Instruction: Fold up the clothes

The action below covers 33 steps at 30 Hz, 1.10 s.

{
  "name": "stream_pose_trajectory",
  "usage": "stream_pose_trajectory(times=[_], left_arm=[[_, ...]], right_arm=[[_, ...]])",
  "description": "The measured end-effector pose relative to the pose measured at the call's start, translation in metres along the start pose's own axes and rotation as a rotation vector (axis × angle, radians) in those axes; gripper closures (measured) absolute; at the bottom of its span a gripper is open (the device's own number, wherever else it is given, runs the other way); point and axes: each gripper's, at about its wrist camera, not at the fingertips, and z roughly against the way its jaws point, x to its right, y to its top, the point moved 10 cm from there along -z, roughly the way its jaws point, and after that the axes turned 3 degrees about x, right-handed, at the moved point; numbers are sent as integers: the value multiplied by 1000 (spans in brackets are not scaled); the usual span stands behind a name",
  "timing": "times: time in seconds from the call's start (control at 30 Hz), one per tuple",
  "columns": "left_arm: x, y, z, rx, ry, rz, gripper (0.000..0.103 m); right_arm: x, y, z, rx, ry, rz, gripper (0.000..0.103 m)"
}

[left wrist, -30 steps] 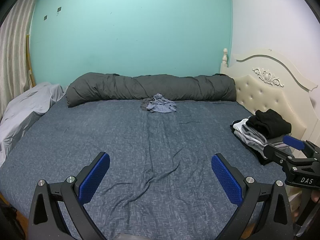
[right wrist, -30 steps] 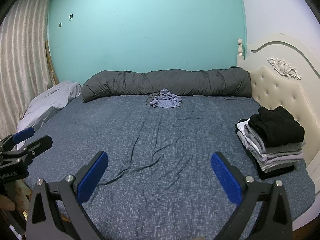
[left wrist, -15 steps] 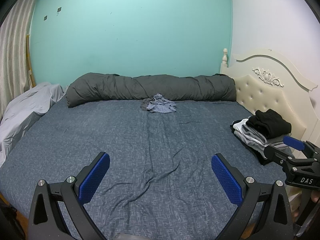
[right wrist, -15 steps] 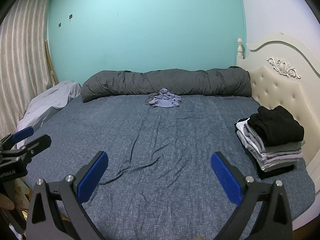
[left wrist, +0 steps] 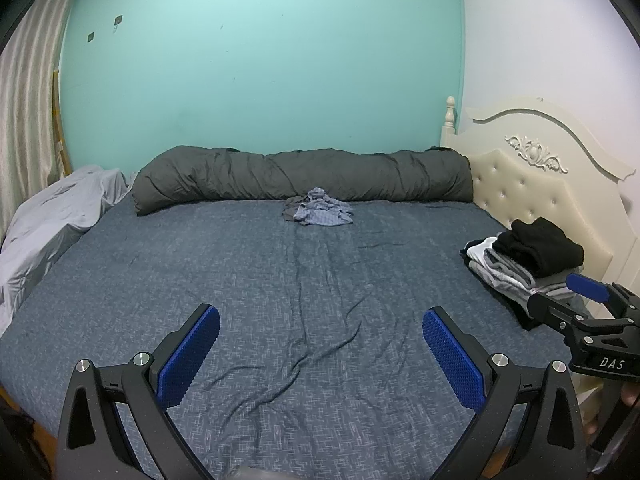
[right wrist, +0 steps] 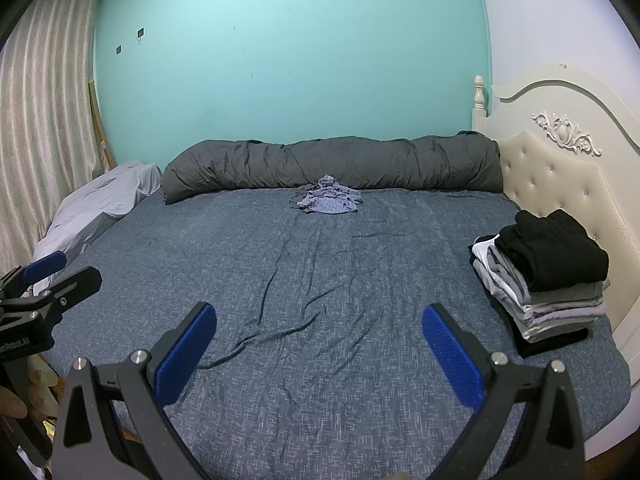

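A crumpled blue-grey garment [left wrist: 318, 213] lies at the far side of the bed, against the rolled duvet; it also shows in the right wrist view [right wrist: 327, 200]. A stack of folded clothes [right wrist: 548, 272] with a black piece on top sits at the bed's right side by the headboard, and shows in the left wrist view [left wrist: 528, 258]. My left gripper [left wrist: 320, 354] is open and empty above the near part of the bed. My right gripper [right wrist: 318, 350] is open and empty, beside the left one, far from the garment.
The bed has a blue patterned sheet [left wrist: 240, 280]. A rolled dark grey duvet [left wrist: 304, 174] lies along the teal wall. A light grey blanket [left wrist: 52, 216] is heaped at the left. A cream tufted headboard [right wrist: 560, 184] stands at the right. A curtain [right wrist: 36, 120] hangs at the left.
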Motion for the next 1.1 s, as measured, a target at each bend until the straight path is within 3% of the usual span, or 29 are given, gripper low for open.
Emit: stream_pose_trajectory(times=[0.67, 1.1], left_arm=[[-6, 2, -26, -20, 11, 14, 0], [-18, 8, -113, -76, 44, 25, 0]], right_arm=[[3, 3, -30, -32, 2, 23, 0], [15, 10, -119, -95, 9, 14, 0]])
